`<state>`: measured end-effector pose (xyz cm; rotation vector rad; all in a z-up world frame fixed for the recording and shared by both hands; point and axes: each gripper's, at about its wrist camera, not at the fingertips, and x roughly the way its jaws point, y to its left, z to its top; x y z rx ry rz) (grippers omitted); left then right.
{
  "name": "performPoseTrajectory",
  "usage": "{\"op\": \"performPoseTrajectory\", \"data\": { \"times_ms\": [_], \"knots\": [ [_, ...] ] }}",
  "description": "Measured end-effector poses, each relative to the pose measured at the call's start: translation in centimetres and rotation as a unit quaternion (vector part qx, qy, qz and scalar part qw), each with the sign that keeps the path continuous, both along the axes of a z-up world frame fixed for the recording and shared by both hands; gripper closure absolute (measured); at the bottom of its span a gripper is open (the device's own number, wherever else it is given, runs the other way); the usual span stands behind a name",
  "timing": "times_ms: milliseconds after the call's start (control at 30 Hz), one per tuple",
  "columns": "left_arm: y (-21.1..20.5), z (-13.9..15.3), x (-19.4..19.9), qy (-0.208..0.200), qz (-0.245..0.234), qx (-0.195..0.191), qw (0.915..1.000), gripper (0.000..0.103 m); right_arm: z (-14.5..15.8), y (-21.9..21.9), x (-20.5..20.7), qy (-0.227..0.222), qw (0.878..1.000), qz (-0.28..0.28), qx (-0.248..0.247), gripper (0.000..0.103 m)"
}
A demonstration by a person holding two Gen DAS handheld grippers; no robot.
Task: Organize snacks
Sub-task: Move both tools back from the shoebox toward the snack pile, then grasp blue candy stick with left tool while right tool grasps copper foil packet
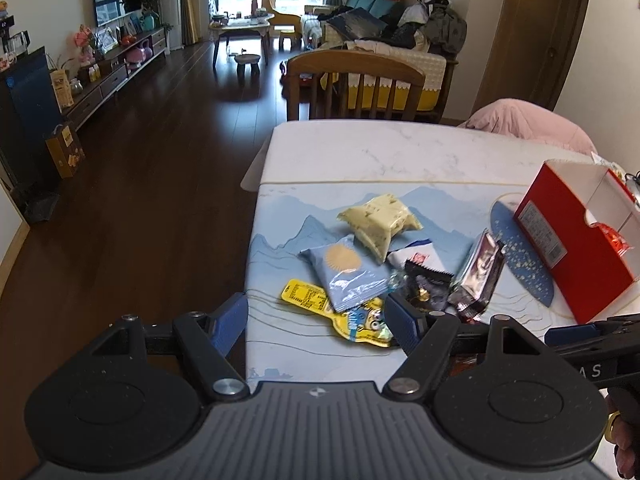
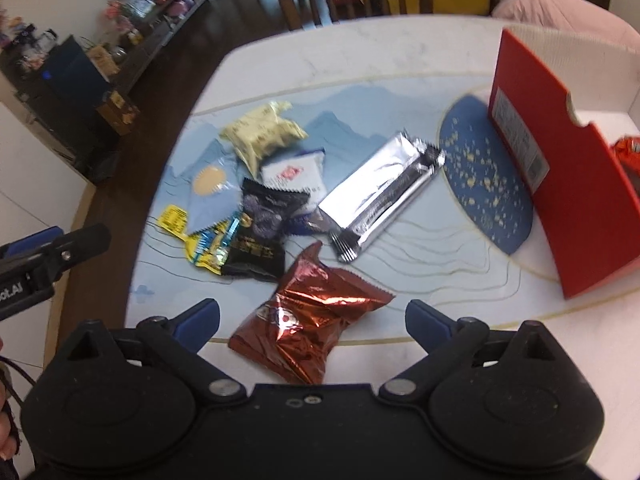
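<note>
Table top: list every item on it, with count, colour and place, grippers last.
Red box: one, open, table's right side.
Silver bar: one, left of the box.
Red foil packet: one, nearest, between the right gripper's fingers.
Black packet: one, mid-pile.
White packet: one, behind the black.
Pale yellow packet: one, farthest.
Light blue packet: one, pile's left.
Yellow cartoon packet: one, under the blue.
Left gripper: open.
Right gripper: open.

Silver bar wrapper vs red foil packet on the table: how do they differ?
The silver bar wrapper is long, flat and smooth; the red foil packet is shorter, puffy and crinkled. The silver one lies beyond the open right gripper; the red one sits between its fingers, unpinched. Both are sealed, outside the red box.
</note>
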<state>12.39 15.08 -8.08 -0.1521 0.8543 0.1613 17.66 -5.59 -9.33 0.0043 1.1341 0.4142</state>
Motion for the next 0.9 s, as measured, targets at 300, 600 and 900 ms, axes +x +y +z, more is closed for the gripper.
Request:
{"op": "performPoseTrajectory", "data": {
  "times_ms": [300, 600, 900],
  "knots": [
    [-0.6, -2.4, 1.9, 0.011, -0.042, -0.006, 0.999, 0.028, -1.3, 1.0, 0.4, 0.029, 1.0, 0.003, -0.003, 0.013],
    [-1.3, -4.3, 3.7, 0.029, -0.058, -0.005, 0.9979, 0.028, -1.8, 0.9, 1.4, 0.039, 0.999, -0.011, 0.004, 0.017],
    [-1.9, -5.6, 5.2, 0.047, -0.076, -0.016, 0.9959, 0.029, -2.7, -0.1, 1.8, 0.063, 0.998, -0.007, 0.018, 0.037]
  ]
}}
